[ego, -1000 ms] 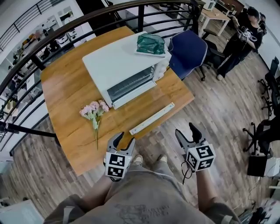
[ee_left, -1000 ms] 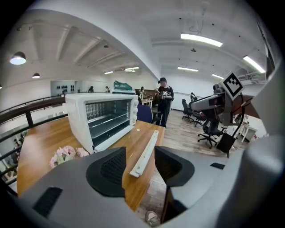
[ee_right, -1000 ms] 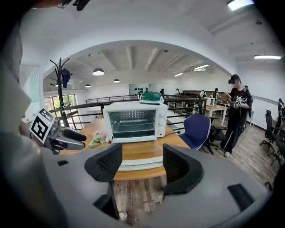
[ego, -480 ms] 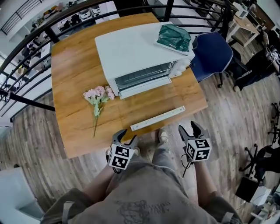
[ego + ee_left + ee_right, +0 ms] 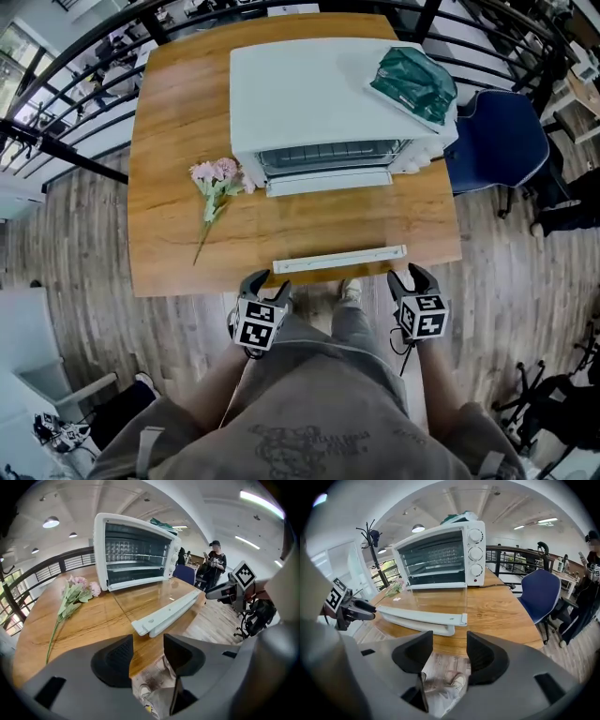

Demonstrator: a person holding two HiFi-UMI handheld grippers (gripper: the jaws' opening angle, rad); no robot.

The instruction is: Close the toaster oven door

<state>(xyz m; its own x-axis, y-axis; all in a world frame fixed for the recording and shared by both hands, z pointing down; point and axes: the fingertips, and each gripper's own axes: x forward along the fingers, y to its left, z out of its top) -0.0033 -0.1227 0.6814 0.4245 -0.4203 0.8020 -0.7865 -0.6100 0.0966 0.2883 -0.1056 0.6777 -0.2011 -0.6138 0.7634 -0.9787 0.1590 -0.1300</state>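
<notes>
We hold the left gripper [image 5: 148,648] with its jaws spread wide and nothing between the pads; only floor and a shoe show through the gap. The right gripper [image 5: 450,653] is likewise empty, and its jaws are closing on air. Both grippers hang in front of the toaster oven [image 5: 328,103], just off the table [image 5: 169,141] edge farthest from it. One sits toward each end of the door handle [image 5: 339,259], near it but not touching it.

The door [image 5: 328,217] is fully dropped. Its glass pane lies level in front of the oven's cavity, hinged at the oven's lower front edge, with the handle at the end farthest from the oven. The cavity and its rack are exposed.

We judge that nothing of the task is done: no contact is made, and the whole swing is left. A gripper must reach the handle, lift it, and rotate the door up until it seats against the oven's front.

Flowers [image 5: 214,183] lie left of the oven's front, clear of the door's path. A green bag [image 5: 412,82] rests on the oven's top.
</notes>
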